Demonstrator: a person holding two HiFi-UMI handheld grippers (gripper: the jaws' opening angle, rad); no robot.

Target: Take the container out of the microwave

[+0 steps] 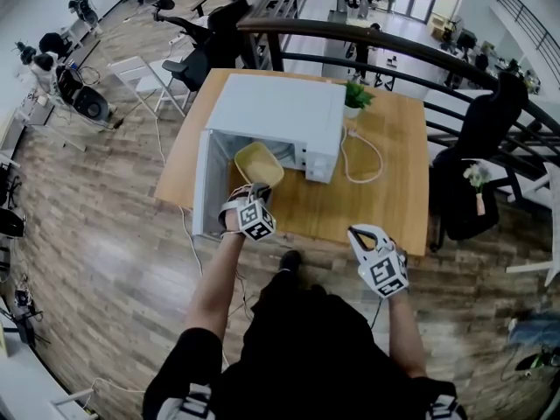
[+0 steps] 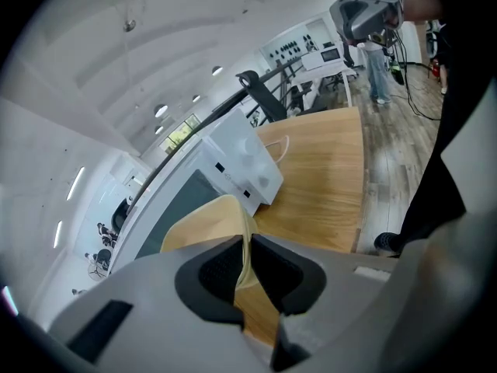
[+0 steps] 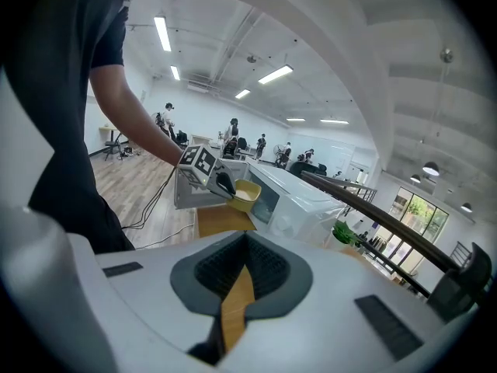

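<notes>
Yellow is what catches the eye: the container (image 1: 259,164) hangs in the air at the mouth of the microwave (image 1: 276,112), left of centre in the head view. The left claw (image 1: 250,192) is clamped on its near rim. In the left gripper view the two dark pads are pinched on the thin wall of the container (image 2: 203,225), with the claw (image 2: 247,247) low in the frame.

The white door (image 1: 203,182) stands swung open at the left. From the right gripper view the container (image 3: 247,195) looks to be just in front of the dark cavity of the microwave (image 3: 299,200), above the bench (image 3: 221,220). I can't tell whether its far edge is wholly clear of the opening.

The right claw (image 1: 360,233) hangs at the lower right of the head view, off the front edge of the bench (image 1: 385,178). Its own view shows this claw (image 3: 247,243) with pads together and nothing between them.

So I'd judge the grasp and lift done and the container all but out. What remains is to bring it fully clear and set it on bare wood, then perhaps close the door.
</notes>
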